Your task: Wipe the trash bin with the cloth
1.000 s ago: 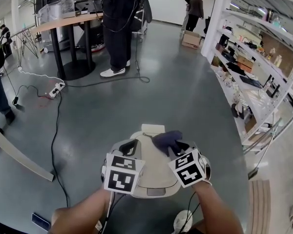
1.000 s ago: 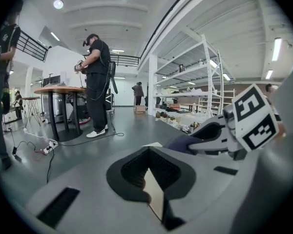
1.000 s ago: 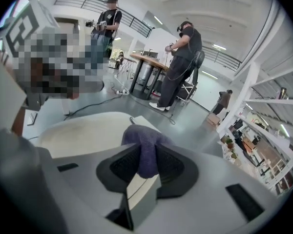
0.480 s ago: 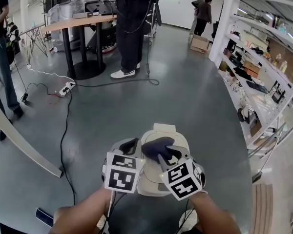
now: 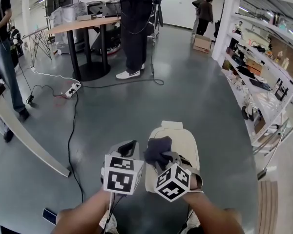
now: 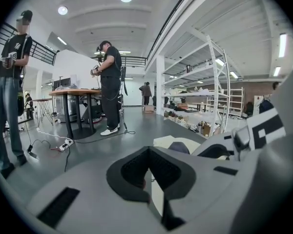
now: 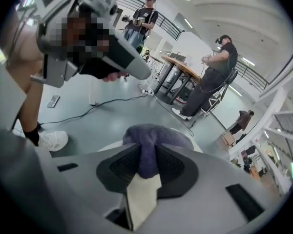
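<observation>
**Cloth pinned to the bin lid, ready for a wiping stroke**

The right gripper (image 5: 162, 156) has its jaws clamped on a bunched dark purple cloth (image 5: 155, 145). The wad bulges out past the tips, so fabric rather than plastic meets the surface. It presses on the pale lid of the trash bin (image 5: 184, 139), which stands on the grey floor directly below the person, near the lid's left side.

The left gripper (image 6: 149, 152) sits just beside the bin's left edge, with its jaws drawn together at the tips. Nothing can be seen pinched between them, and only a sliver of the cream lid shows through the gap behind. It is probably parked there to steady the bin — or simply to stay clear of the wiping hand.
</observation>
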A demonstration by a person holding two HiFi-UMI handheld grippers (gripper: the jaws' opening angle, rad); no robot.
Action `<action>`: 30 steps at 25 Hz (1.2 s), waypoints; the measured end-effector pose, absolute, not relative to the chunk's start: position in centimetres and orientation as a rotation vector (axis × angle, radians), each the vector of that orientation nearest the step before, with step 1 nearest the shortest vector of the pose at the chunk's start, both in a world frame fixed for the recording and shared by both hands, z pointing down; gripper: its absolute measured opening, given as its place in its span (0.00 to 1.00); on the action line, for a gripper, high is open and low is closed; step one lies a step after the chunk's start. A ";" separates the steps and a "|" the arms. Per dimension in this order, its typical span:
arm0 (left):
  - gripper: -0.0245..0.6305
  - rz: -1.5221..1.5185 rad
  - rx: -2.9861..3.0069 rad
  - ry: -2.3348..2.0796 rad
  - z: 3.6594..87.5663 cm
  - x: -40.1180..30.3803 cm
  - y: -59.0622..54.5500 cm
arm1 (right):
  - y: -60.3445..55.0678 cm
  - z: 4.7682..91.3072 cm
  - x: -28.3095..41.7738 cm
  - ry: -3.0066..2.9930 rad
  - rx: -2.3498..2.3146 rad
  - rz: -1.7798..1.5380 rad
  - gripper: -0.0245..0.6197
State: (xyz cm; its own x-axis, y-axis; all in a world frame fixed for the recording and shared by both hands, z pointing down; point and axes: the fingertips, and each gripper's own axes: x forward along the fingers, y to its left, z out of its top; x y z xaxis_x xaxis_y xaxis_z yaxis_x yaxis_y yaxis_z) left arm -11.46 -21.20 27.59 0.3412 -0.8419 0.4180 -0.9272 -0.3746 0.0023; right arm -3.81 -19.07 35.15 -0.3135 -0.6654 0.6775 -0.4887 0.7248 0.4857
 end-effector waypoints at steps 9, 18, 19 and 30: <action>0.04 0.514 2.361 -1.594 27.3 -11.1 -20.1 | -18.5 34.9 -3.0 -1.955 0.893 -0.270 0.18; 0.04 0.566 2.404 -1.528 28.3 -7.7 -19.6 | -18.4 35.0 0.9 -1.928 0.937 -0.220 0.18; 0.04 0.570 2.407 -1.523 28.3 -7.5 -19.5 | -18.4 34.9 1.2 -1.924 0.940 -0.218 0.18; 0.04 0.580 2.438 -1.484 28.5 -4.1 -19.6 | -18.1 34.9 6.2 -1.915 1.026 -0.177 0.18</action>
